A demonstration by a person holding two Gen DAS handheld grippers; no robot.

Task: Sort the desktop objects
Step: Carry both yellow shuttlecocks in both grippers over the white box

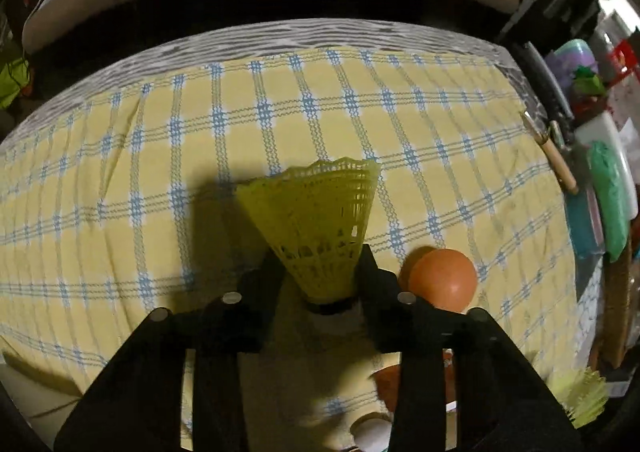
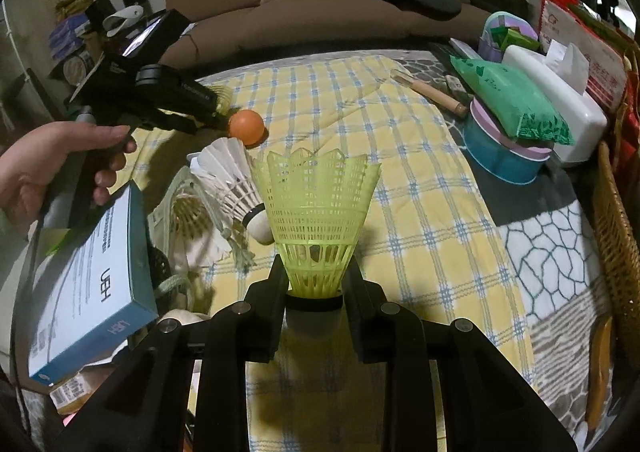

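**Both grippers pinching yellow shuttlecocks over the checked cloth**

I saw the left gripper point(image 1: 322, 264) clamped on a yellow shuttlecock point(image 1: 316, 228), pads against the lower skirt, cork base tucked between the fingers, skirt pointing away. An orange ball point(image 1: 442, 279) sat just beside its right finger on the checked cloth point(image 1: 160, 172). The right gripper point(image 2: 316, 276) pinched a second yellow shuttlecock point(image 2: 318, 208) the same way. A white feather shuttlecock point(image 2: 232, 184) lay just left of it, near a blue box point(image 2: 92, 292) at the cloth's left edge.

The cloth's middle and far edge lay bare in the left wrist view. Along the right edge stood a wooden-handled tool point(image 2: 432, 94), a round blue tin point(image 2: 504, 156) with a green packet point(image 2: 512, 100) on it, and a tissue box point(image 2: 560, 92).
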